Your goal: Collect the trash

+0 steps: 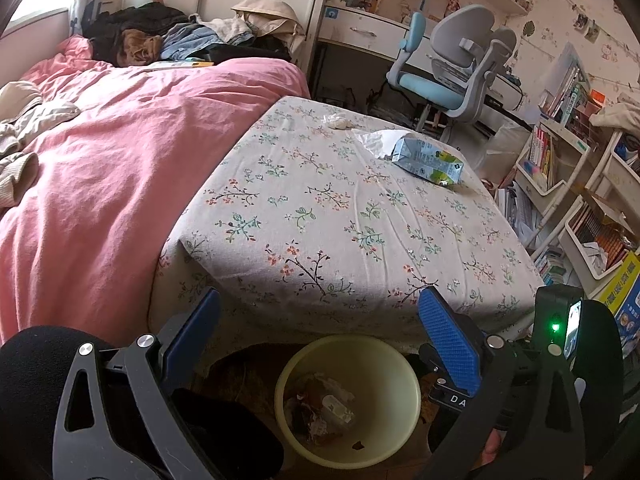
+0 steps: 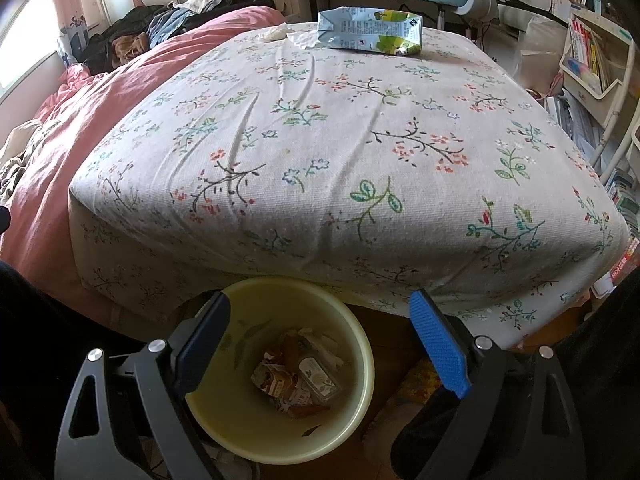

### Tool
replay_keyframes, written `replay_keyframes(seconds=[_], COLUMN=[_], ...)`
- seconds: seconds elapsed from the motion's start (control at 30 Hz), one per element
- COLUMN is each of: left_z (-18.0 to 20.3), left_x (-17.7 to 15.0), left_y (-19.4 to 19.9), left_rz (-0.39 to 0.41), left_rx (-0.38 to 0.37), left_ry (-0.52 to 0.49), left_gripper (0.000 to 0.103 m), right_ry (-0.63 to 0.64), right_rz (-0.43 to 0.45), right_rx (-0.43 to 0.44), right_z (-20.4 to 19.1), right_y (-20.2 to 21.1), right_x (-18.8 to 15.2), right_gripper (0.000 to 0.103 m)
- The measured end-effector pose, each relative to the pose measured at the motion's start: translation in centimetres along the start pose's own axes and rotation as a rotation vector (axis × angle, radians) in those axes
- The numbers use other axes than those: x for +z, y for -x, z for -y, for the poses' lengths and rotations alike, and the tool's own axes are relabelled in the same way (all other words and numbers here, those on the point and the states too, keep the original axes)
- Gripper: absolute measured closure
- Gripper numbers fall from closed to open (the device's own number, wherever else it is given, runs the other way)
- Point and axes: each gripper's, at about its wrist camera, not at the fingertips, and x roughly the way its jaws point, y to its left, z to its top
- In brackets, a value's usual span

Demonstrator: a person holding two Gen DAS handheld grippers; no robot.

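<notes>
Hovering wide open and empty, left gripper (image 1: 320,320) and right gripper (image 2: 320,320) sit over the part-filled bin (image 2: 362,364); carton (image 2: 370,32), tissue (image 1: 378,140) and paper wad (image 1: 337,121) remain on the table (image 2: 320,152).

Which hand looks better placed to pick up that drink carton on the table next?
Probably the right. Both the left gripper and the right gripper are open and empty above the bin, but the carton lies on the table's far right side, nearer the right.

Left gripper (image 1: 320,320), right gripper (image 2: 320,332) — dark grey frames, blue textured pads, silver screws.
</notes>
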Motion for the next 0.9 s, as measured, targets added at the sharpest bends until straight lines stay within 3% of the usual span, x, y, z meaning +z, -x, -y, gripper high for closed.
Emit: replay_keyframes(seconds=[0.9], left_z=[-0.05], left_x=[-0.39], left_y=[-0.34], left_rz=[-0.030], left_rx=[0.002], left_ry=[0.005], left_gripper=[0.007], right_ry=[0.003], right_rz=[-0.002], right_rx=[-0.008], right_z=[-0.10], right_y=[0.00], right_x=[-0.14], right_gripper=[0.016])
